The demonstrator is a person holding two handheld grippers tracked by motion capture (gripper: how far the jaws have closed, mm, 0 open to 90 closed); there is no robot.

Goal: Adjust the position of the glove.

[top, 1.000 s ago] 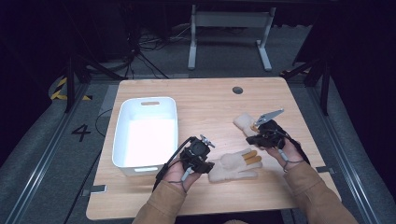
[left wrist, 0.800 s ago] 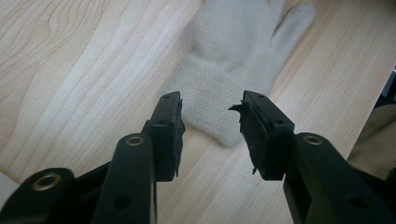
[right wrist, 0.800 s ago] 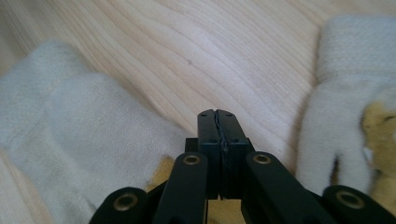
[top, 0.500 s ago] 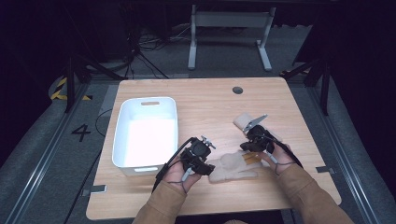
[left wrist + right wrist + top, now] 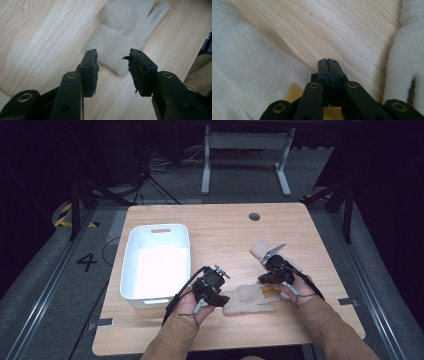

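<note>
Our left tongs [image 5: 112,65] stand partly apart with nothing pinched: their jaws have just been closing a little, and the cuff of the near cream glove [image 5: 125,32] lies on the wood just beyond the tips, between the two jaw lines but not touched by the pads. Our right tongs [image 5: 328,61] are pressed fully together, gripping nothing, with their tips low over bare wood. In the right gripper view, pale knit lies close on either side of them and a yellow-brown patch [image 5: 293,92] shows beneath the jaws.

From above, the left tongs [image 5: 220,292] sit at the cuff end of the near cream glove [image 5: 250,300], which lies flat on the worktop [image 5: 220,230], its fingers pointing towards the right tongs [image 5: 267,280]. A second cream glove [image 5: 260,250] lies just past the right tongs, farther from us.

A white bin [image 5: 157,262] stands on the worktop just left of the left hand. A small dark round grommet [image 5: 254,216] sits near the far edge, well apart from everything.
</note>
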